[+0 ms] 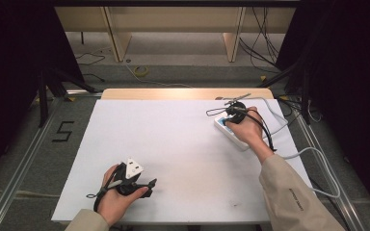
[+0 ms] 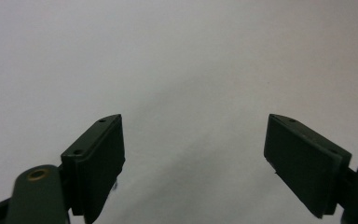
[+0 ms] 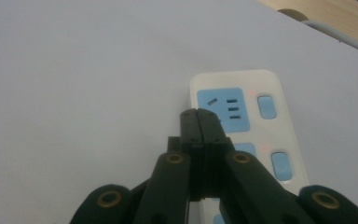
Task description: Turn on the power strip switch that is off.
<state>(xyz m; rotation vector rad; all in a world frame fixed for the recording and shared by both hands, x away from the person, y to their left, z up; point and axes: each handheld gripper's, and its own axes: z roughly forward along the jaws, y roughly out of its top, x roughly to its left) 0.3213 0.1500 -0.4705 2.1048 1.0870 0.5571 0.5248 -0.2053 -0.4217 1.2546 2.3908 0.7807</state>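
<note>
We work the power strip [image 3: 242, 135] w/ the right tongs [image 3: 199, 122]; it lies at the counter's [image 1: 173, 144] far right, near the back edge, its grey cable [image 1: 313, 159] trailing off to the right side. In the high view the right tongs [image 1: 231, 111] sit over the strip's far end. In the right gripper view they're clenched, jaws pressed flat together w/ nothing between them, tips hovering by the left edge of the top blue socket [image 3: 223, 108]. Beside that socket sits a blue rocker switch [image 3: 266, 106] w/ a small red light next to it; a second switch [image 3: 281, 165] lower down also has a red dot by it, so both seem on.

Our read: the step in hand is pressing a switch w/ the closed tips, approach phase, no contact yet as far as we can tell. Next move calls for shifting the tips across to the switch, then a short, firm push down w/o sliding the strip.

Left tongs [image 2: 193, 158] are released, jaws wide apart, nothing in them, parked over bare counter at the near left [image 1: 130, 180].

No containers on the counter; sockets hold no plugs.
</note>
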